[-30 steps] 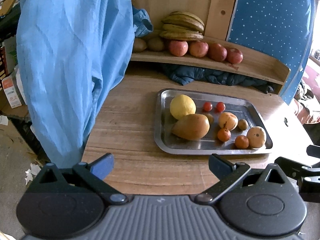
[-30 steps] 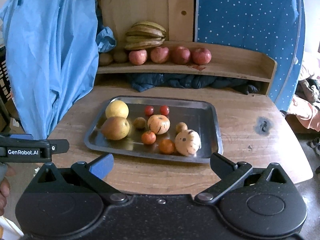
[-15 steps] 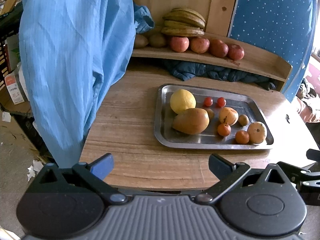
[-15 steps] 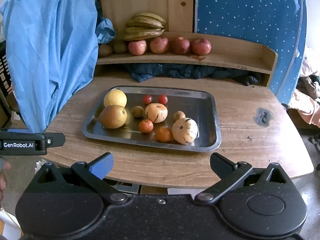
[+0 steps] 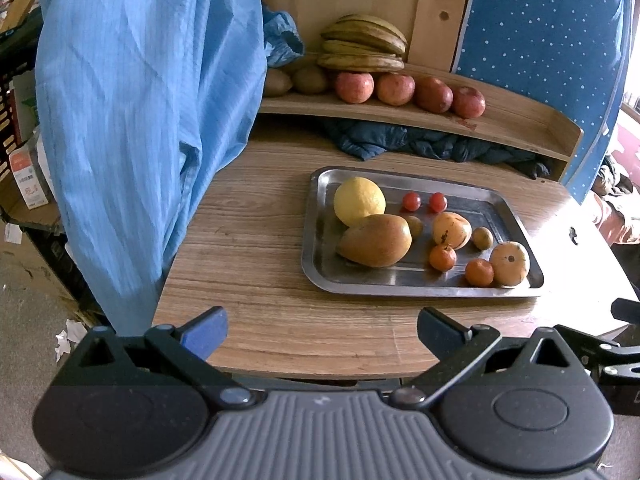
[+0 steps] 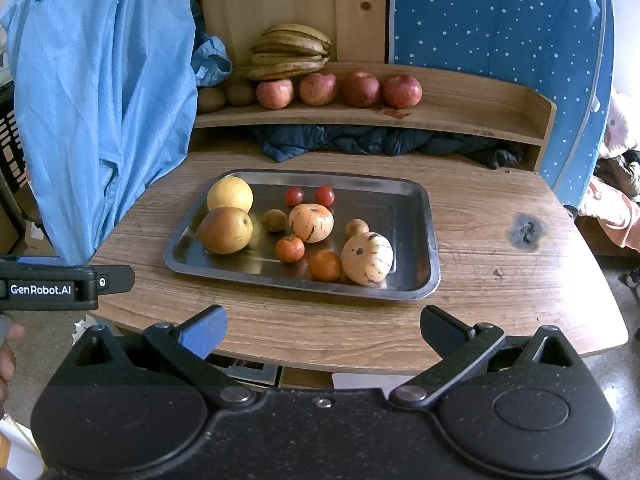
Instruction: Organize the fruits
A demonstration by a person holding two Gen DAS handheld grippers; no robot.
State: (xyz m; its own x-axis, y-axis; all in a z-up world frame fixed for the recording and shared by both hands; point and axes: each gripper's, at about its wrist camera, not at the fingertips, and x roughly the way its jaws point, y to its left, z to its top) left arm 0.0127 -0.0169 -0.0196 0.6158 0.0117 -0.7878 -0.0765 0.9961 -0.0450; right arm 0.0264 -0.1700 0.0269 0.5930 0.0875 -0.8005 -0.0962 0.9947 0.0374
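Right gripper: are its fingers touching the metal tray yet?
Apart. In the right wrist view the right gripper is open, and a strip of bare wooden table shows between its fingers and the tray's near rim.

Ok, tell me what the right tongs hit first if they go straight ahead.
Probably the tray's near rim, then the oranges; both tongs are open, still short of the table. Depth is uncertain.

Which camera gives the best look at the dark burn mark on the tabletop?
The right wrist view. There the burn mark sits well inside the picture, right of the tray, with its dark blotchy outline clear. In the left wrist view the same mark is only a small dark speck near the right edge.
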